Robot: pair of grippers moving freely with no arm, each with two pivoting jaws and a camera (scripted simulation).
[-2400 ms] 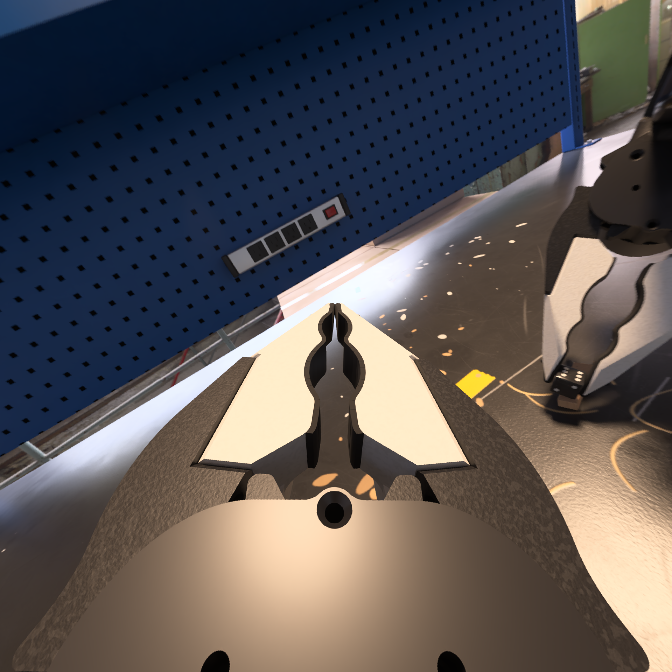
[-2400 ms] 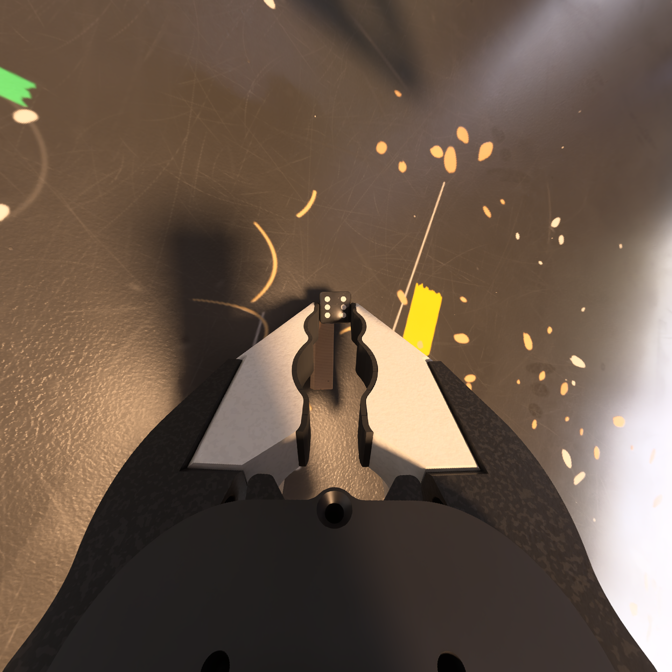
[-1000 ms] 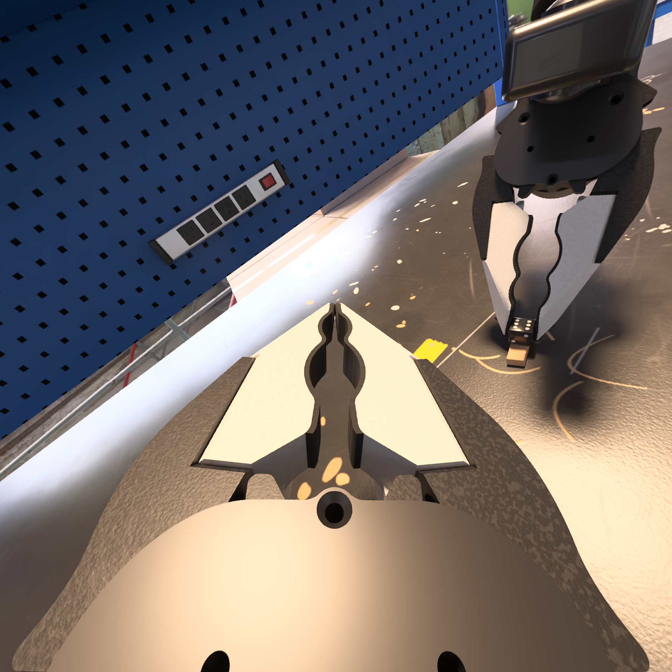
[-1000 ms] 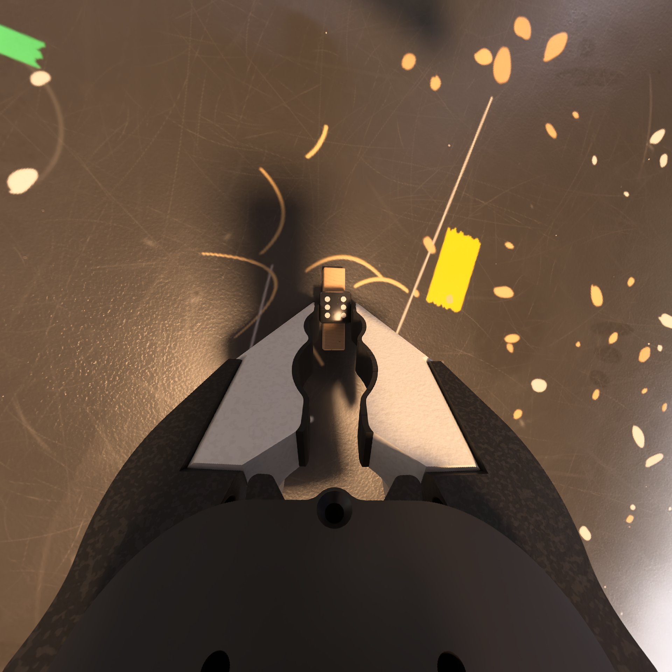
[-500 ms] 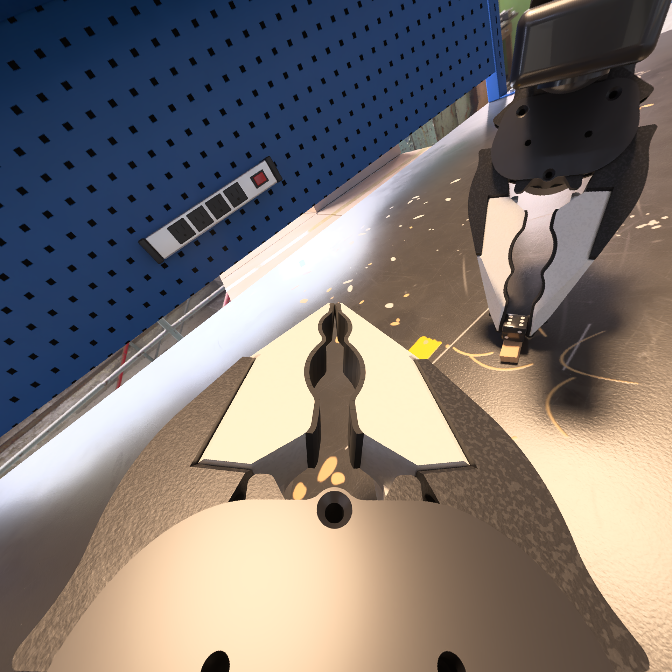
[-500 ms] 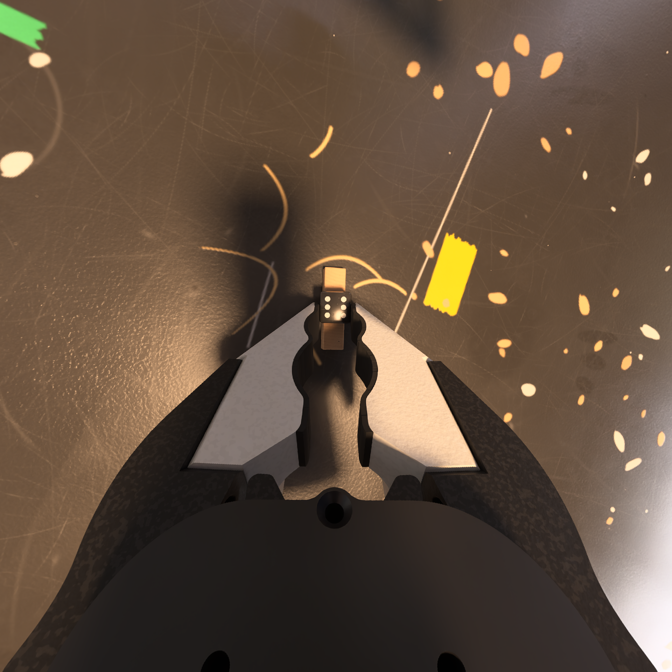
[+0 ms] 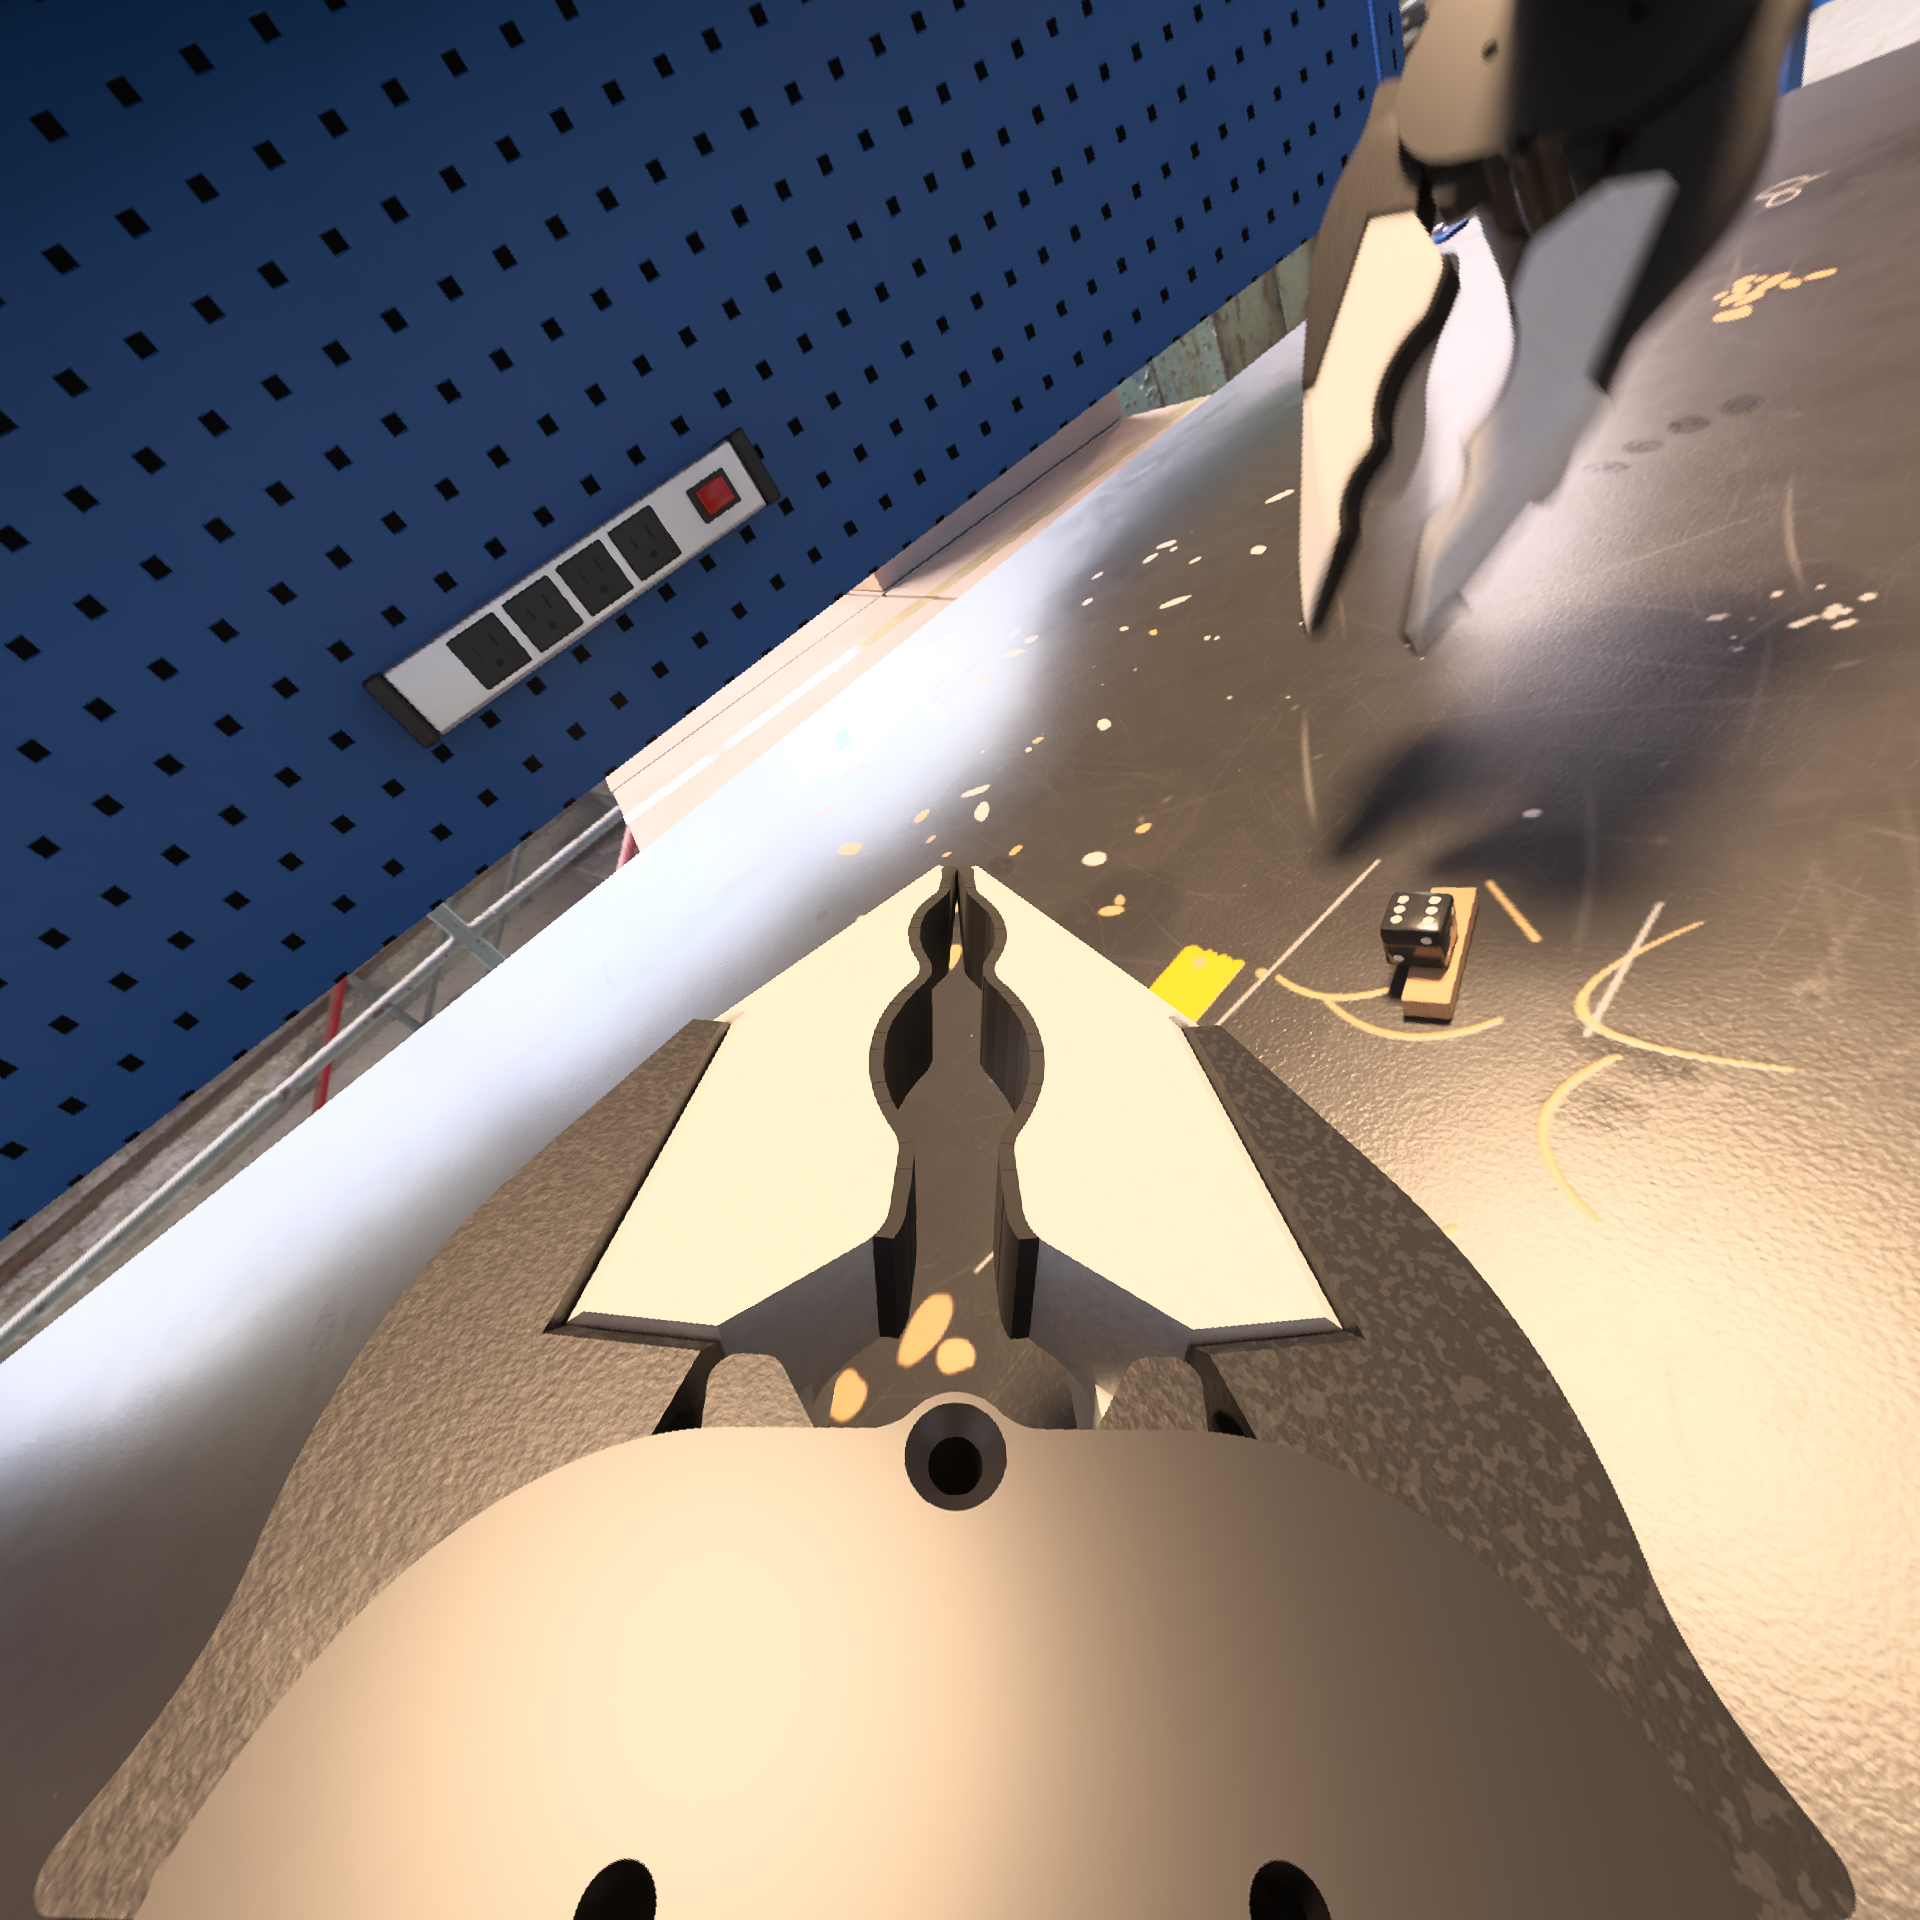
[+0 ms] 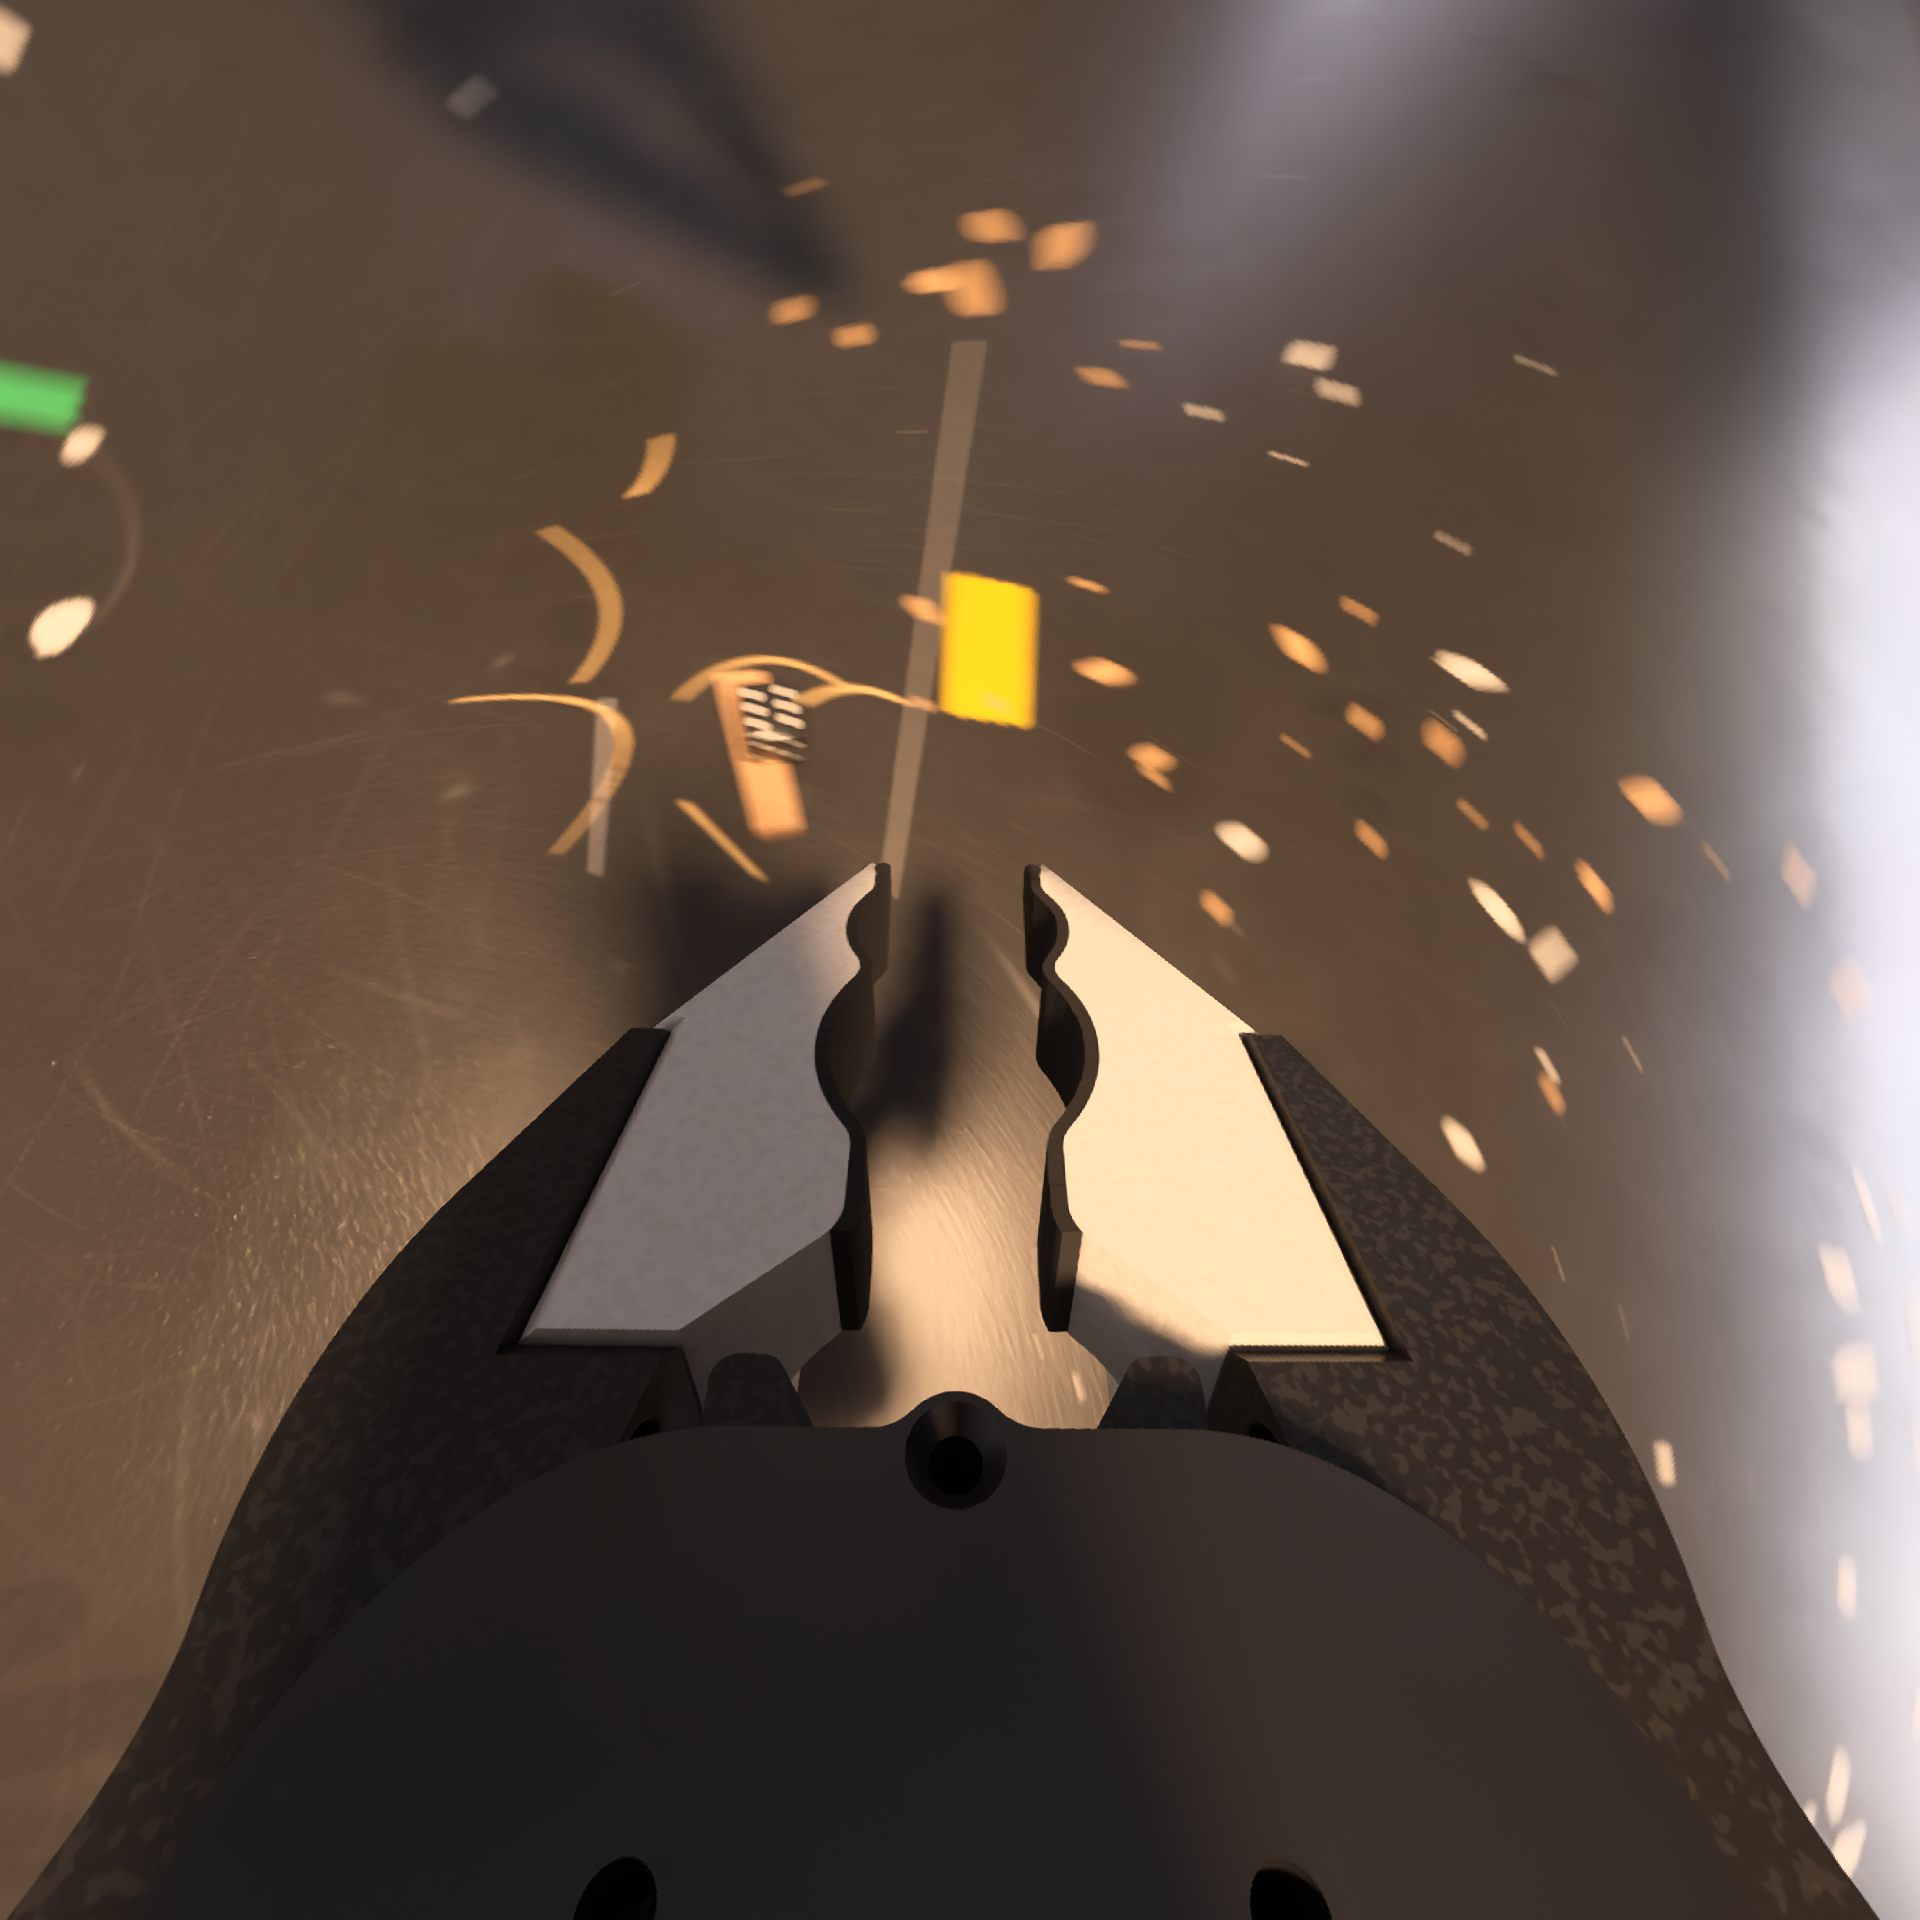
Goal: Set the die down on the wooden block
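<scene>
die: a small black die (image 7: 1415, 921) with pale pips sits on the wooden block (image 7: 1439, 971), toward the block's far end, right of centre in the left wrist view. in the right wrist view it shows blurred, left of centre (image 8: 774, 719).
wooden block: a narrow tan slab lying flat on the dark, scratched counter (image 7: 1714, 1195), with a yellow tape scrap (image 7: 1195, 979) near it on the left.
die seating: the die appears to overhang the block's left edge in the left wrist view; how much of its base is carried cannot be told.
right gripper: hangs in the upper right of the left wrist view (image 7: 1377, 623), clear above the die, its fingers spread and holding nothing.
left gripper: fills the lower centre of its own view (image 7: 958, 883), fingers pressed together, empty, well apart from the block.
task state: judged done, with the die resting on the block.
risk, tipping: if little of the base rests on the block, a slight jolt could roll the die onto the counter.
risk, contact: a low sweep by either gripper could knock the die off the narrow block.
</scene>
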